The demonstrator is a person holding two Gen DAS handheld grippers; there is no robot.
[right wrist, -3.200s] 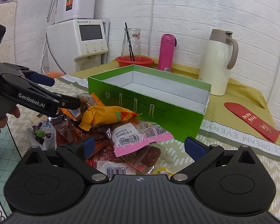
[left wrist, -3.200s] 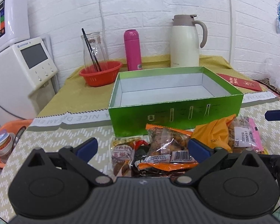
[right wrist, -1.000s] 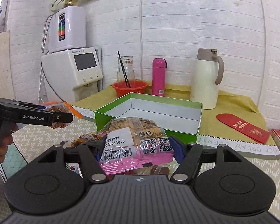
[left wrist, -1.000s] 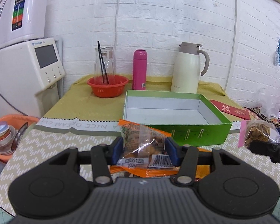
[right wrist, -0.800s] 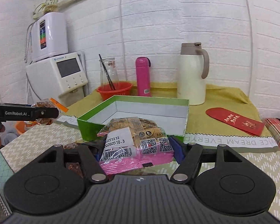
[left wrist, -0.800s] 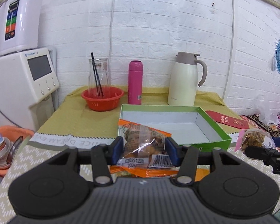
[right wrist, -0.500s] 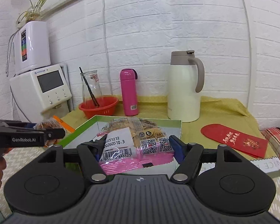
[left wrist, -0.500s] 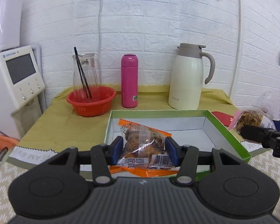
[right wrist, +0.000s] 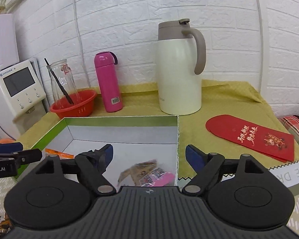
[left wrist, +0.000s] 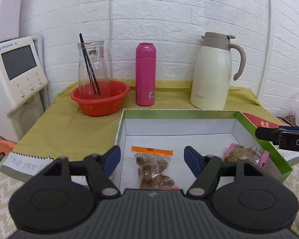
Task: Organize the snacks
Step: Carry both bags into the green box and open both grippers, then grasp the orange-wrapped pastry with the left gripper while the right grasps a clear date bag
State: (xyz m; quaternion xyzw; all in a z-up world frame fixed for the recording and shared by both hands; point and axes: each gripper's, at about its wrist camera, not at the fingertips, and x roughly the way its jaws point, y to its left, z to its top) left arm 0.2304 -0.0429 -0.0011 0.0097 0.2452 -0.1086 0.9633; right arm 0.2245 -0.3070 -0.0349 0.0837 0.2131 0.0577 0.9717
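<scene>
Left wrist view: left gripper (left wrist: 151,157) jaws just opened, orange-topped snack bag (left wrist: 153,168) lying loose between them in green box (left wrist: 180,114). Right gripper (right wrist: 149,157) apart; pink-edged bag (right wrist: 149,174) lies nearby.

Two snack packets in my green box (left wrist: 265,142)

Orange-topped packet (left wrist: 152,166) lies flat near its left wall; pink-edged packet (left wrist: 246,153) rests by its right wall.
</scene>
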